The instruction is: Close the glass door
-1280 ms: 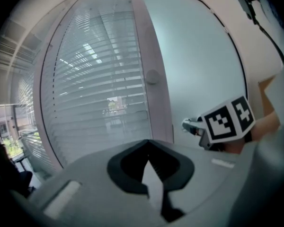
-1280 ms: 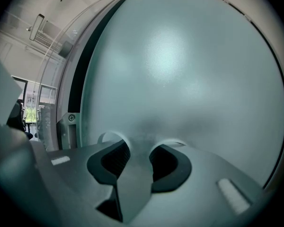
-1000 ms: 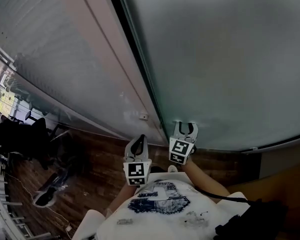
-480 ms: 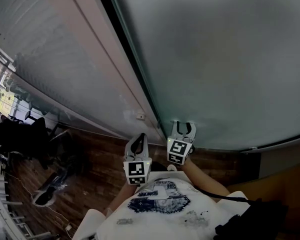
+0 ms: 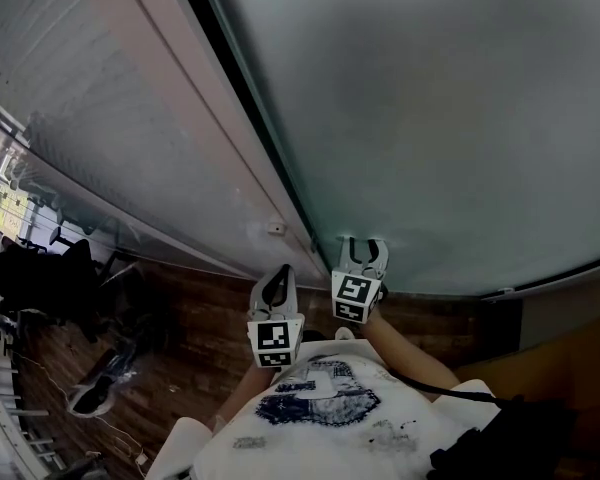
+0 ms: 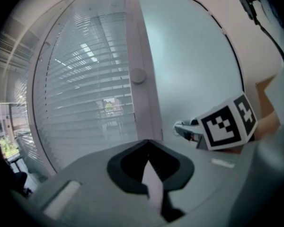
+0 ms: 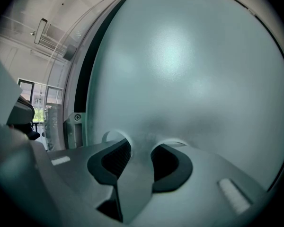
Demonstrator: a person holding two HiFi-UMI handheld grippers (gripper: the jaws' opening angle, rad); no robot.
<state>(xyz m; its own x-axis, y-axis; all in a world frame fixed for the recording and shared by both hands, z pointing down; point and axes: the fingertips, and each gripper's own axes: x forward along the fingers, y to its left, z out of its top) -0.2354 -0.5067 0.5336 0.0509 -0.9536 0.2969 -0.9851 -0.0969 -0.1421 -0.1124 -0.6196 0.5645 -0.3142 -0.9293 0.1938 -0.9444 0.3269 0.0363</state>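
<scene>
The large, pale-teal frosted glass door (image 5: pixel 430 118) filled the top and right of the head view. Its left edge ran beside a narrow dark strip (image 5: pixel 242 103), w/ a pale upright frame post (image 5: pixel 195 108) next to that. The strip read as a gap not yet shut, tho it could've been a seal; couldn't tell for sure.

The right gripper (image 5: pixel 365 250) sat low on the pane, near that edge, jaws apart w/ nothing btw them. In the right gripper view its black fingertips (image 7: pixel 112 159) were right at the glass, faint reflections meeting them, so prob. touching. The left gripper (image 5: pixel 278 278) hung just beside it, below the post and above the brown wood floor (image 5: pixel 205 313). Its jaws were together on nothing, and it was off the pane.

Judgement: the closing push looked set up, but the task wasn't done.

What could go wrong:
- Hard tips on smooth glass had little bite, so an angled push could skid them sideways, and the door wouldn't move.
- Too hard a shove could bang the door into the post.
- The left gripper was near the strip, and if that was a gap, a closing edge could pinch it.
- Pushing only low down might rack or flex the panel instead of closing it cleanly.
</scene>
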